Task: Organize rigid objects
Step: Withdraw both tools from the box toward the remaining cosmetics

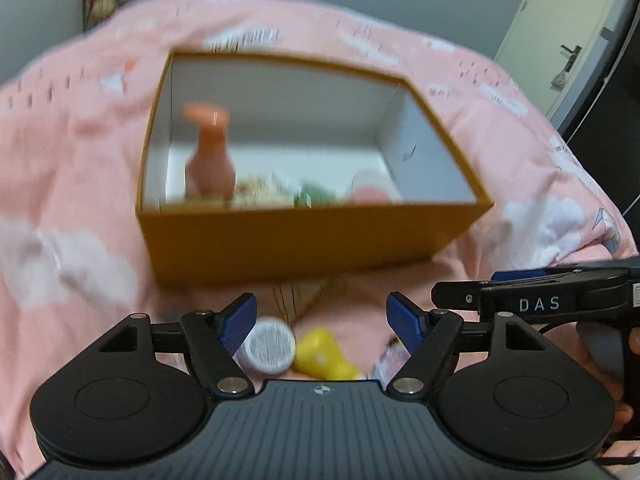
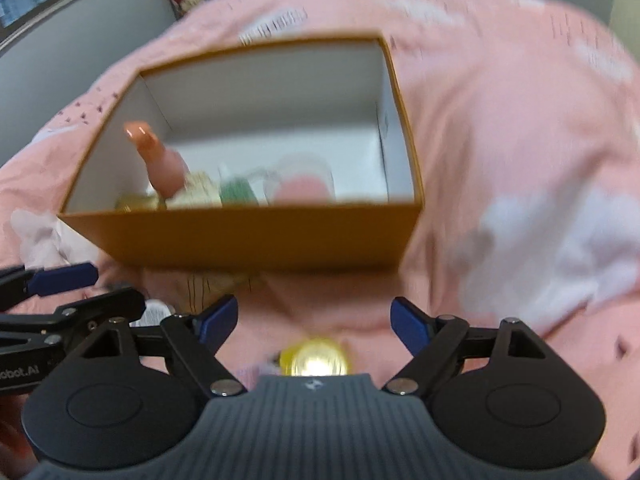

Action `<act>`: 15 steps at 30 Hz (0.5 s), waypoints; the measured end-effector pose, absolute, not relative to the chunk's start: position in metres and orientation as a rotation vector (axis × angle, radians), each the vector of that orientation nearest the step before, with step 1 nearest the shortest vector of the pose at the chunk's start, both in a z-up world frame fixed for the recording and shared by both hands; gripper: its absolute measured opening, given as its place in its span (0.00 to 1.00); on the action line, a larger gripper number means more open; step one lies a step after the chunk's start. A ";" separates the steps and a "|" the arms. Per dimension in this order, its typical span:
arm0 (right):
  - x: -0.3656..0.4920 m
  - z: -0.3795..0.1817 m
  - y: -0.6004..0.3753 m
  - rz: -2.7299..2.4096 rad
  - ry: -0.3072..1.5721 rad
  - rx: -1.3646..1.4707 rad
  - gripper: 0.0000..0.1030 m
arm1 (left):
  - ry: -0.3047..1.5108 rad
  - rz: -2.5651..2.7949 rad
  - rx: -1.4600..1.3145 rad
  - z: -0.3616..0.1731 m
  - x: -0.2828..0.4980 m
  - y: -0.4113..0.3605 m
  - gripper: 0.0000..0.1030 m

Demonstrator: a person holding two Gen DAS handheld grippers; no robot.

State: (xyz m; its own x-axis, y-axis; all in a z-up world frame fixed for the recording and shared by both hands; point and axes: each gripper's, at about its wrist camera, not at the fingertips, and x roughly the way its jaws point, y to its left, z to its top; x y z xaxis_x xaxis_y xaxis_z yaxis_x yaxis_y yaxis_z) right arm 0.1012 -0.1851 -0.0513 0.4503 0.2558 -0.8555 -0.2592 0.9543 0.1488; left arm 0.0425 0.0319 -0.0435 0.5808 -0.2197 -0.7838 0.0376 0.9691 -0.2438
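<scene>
An open orange box (image 1: 304,240) with white inside sits on a pink bedspread; it also shows in the right wrist view (image 2: 248,236). It holds a pink pump bottle (image 1: 210,156) (image 2: 162,164), a green item (image 1: 316,196) and a pink round item (image 2: 302,190). My left gripper (image 1: 322,320) is open above a white round container (image 1: 269,346) and a yellow object (image 1: 320,354). My right gripper (image 2: 314,322) is open above the yellow object (image 2: 314,358). The right gripper shows at the left wrist view's right edge (image 1: 540,300).
The pink bedspread (image 1: 80,184) with white cloud prints covers the whole surface. A door with a handle (image 1: 568,56) stands at the far right. A printed card or packet (image 1: 296,294) lies in front of the box.
</scene>
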 end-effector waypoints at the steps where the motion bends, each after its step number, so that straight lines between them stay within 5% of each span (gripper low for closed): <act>1: 0.102 -0.057 -0.188 0.310 1.091 0.019 0.80 | 0.970 -0.150 -0.228 -0.048 0.043 0.035 0.84; 15: 0.099 -0.093 -0.201 0.260 1.259 0.106 0.79 | 1.176 -0.084 -0.372 -0.084 0.033 0.055 0.72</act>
State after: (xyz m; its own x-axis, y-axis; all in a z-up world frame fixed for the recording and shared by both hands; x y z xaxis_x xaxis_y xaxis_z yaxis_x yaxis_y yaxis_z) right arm 0.0988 -0.2008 -0.0929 0.2817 0.2521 -0.9258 -0.1358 0.9656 0.2216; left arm 0.0327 0.0547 -0.0837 0.3892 -0.2563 -0.8848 -0.1286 0.9360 -0.3277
